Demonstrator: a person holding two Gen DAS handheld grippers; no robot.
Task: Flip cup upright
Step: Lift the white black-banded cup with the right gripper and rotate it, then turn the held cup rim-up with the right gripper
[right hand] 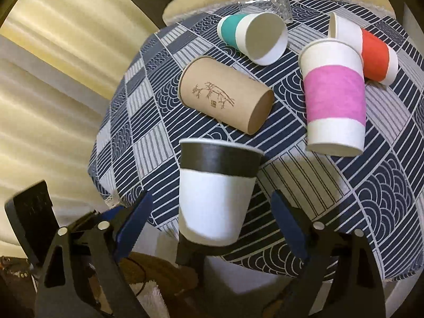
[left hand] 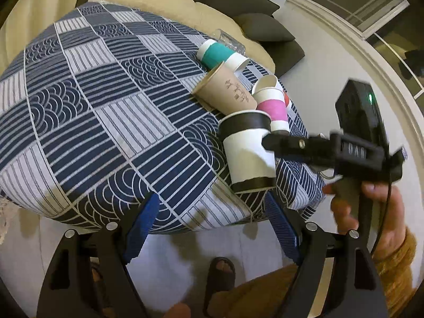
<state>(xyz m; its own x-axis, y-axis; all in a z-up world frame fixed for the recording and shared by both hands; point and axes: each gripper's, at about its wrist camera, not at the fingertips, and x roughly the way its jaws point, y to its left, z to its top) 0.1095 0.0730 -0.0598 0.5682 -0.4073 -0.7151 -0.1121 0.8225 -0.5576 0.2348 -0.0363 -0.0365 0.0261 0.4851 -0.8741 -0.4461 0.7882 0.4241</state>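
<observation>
The right gripper (right hand: 212, 217) reaches toward the near edge of the desk (left hand: 79, 132) with its blue-padded fingers (right hand: 132, 220) spread wide; the black-banded white cup (right hand: 214, 190) stands between them, and neither pad is seen touching it. In the left wrist view the same gripper shows from the side as a black body (left hand: 331, 151) whose tip lies against the cup's (left hand: 246, 151) wall, held from below by the person's right hand (left hand: 371, 212) in a mustard-coloured knit sleeve. The left gripper (left hand: 209, 217) hangs back off the desk edge with its own blue fingers (left hand: 143, 220) wide apart and nothing between them. The cup stands mouth up at the near edge of the desk, a smooth paper taper with a dark band under the rim and another at the base. Just behind it a plain brown cup (right hand: 225, 95) printed with a bamboo sprig lies on its side, a pink-banded cup (right hand: 334, 98) stands upright to the right, and a red-banded cup (right hand: 371, 55) lies behind that one. Farther back a teal-banded cup (right hand: 251, 37) lies on its side beside a clear ribbed glass (right hand: 265, 2), also on its side. The round desk wears a woven cloth of navy and grey squares filled with stripes and wave arcs.
</observation>
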